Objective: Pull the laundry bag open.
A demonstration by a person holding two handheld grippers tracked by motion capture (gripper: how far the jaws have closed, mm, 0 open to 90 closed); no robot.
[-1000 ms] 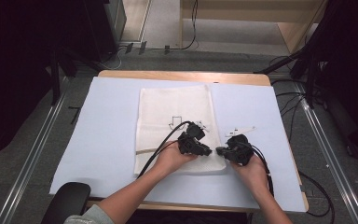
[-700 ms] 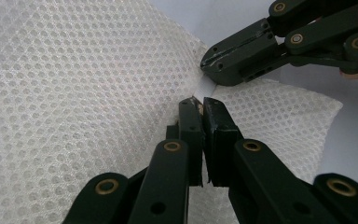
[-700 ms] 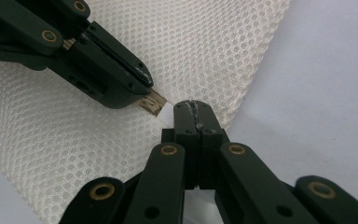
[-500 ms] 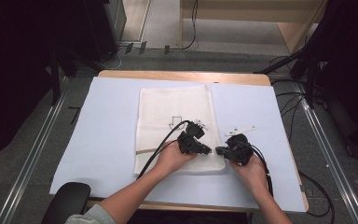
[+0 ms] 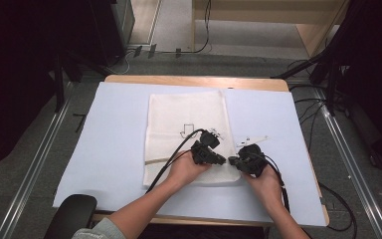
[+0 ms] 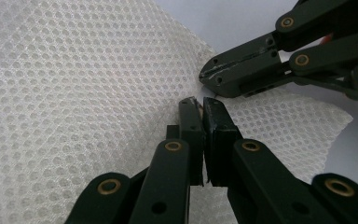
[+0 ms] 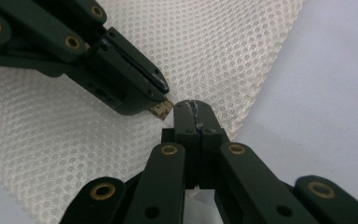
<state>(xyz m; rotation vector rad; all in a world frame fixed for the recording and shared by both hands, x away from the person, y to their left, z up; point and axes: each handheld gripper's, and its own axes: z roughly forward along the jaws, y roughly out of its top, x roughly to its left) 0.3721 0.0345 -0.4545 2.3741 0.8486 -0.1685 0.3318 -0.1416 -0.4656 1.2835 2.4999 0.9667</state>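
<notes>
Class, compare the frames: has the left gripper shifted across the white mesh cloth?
No. The left gripper sits at the same spot near the cloth's right near corner.

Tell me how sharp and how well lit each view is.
High view: even light on the blue table cover, dark surroundings, soft detail at both grippers. Left gripper view: mesh bag crisp, left gripper near the lens slightly soft, no glare. Right gripper view: right gripper and mesh sharp, far corners of the cloth softer.
</notes>
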